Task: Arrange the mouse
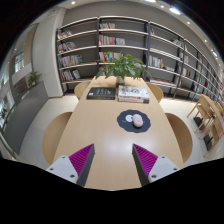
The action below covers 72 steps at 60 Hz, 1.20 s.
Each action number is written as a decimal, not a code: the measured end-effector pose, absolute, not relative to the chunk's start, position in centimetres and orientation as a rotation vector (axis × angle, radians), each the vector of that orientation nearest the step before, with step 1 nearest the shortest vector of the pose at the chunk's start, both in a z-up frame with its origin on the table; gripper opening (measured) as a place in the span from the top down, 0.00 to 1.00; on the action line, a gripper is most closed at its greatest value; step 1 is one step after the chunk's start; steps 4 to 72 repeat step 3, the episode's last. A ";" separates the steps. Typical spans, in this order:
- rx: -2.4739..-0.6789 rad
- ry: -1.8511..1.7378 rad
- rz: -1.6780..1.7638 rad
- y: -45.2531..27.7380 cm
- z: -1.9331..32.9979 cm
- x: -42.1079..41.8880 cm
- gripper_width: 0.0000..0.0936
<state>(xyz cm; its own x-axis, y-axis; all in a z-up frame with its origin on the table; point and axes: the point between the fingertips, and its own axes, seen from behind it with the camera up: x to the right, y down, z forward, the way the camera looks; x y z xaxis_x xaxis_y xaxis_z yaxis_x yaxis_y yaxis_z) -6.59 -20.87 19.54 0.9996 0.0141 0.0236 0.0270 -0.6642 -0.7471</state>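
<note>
Hand-held gripper (111,160) spread wide, grasping nothing, over smooth wooden table (95,125); rounded white mouse (134,120) on dark round mat (133,121) beyond.

The hand-held gripper (112,162) hovers over the near end of a wooden counter (95,130) with its fingers spread apart and nothing between them. Beyond the fingers, slightly to the right, a white mouse (135,120) rests on a round dark mat (133,122). Past the mat — at the counter's far end — books (117,94) lie before a potted plant (125,66), with bookshelves (110,45) behind.
</note>
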 end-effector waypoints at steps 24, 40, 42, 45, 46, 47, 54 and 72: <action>-2.304 -0.029 -0.026 -21.1 19.1 -6.5 0.20; -2.304 -0.029 -0.026 -21.1 19.1 -6.5 0.20; -2.304 -0.029 -0.026 -21.1 19.1 -6.5 0.20; -2.304 -0.029 -0.026 -21.1 19.1 -6.5 0.20; -2.304 -0.029 -0.026 -21.1 19.1 -6.5 0.20; -2.304 -0.029 -0.026 -21.1 19.1 -6.5 0.20; -2.304 -0.029 -0.026 -21.1 19.1 -6.5 0.20; -2.304 -0.029 -0.026 -21.1 19.1 -6.5 0.20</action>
